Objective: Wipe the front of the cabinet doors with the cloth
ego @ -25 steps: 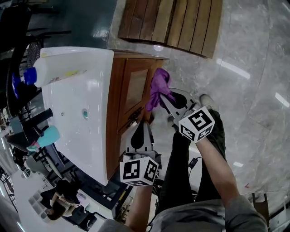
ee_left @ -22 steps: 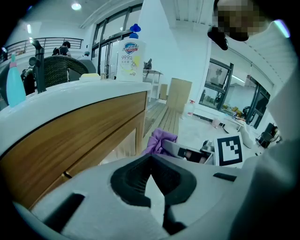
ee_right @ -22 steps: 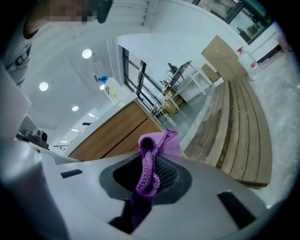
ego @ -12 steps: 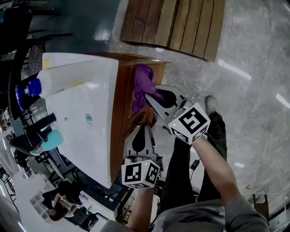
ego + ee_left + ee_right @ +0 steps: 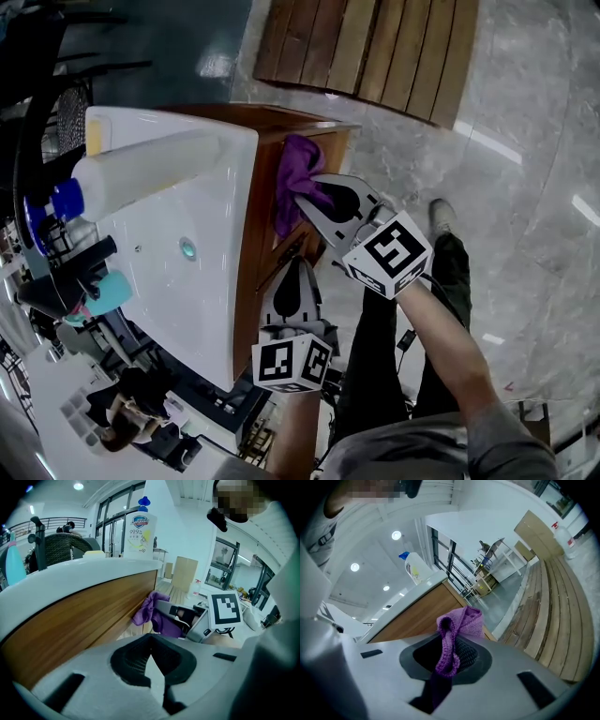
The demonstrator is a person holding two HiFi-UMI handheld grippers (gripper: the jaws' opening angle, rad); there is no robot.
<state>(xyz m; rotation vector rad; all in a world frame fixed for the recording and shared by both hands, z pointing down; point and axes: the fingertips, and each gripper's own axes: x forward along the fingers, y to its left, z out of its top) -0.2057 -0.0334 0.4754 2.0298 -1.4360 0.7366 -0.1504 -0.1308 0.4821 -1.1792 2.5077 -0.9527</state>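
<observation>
A wooden cabinet (image 5: pixel 265 246) stands under a white basin top (image 5: pixel 192 281). The purple cloth (image 5: pixel 292 180) is pressed against the cabinet's front near its upper far corner, with my right gripper (image 5: pixel 314 194) shut on it. In the right gripper view the cloth (image 5: pixel 458 625) bunches out of the jaws against the wood (image 5: pixel 419 616). My left gripper (image 5: pixel 298 267) points at the cabinet front lower down, shut and holding nothing. The left gripper view has the cloth (image 5: pixel 149 612) and the wooden front (image 5: pixel 79 620) ahead of it.
On the basin top lie a white cleaner bottle with a blue cap (image 5: pixel 141 173), a teal bottle (image 5: pixel 101 289) and a black tap (image 5: pixel 80 264). A wooden slatted platform (image 5: pixel 375 52) sits on the marble floor beyond. My legs and a shoe (image 5: pixel 441 217) are at the right.
My right gripper has carried the cloth left from the cabinet's edge onto its front. The left gripper has stayed where it was, shut.
</observation>
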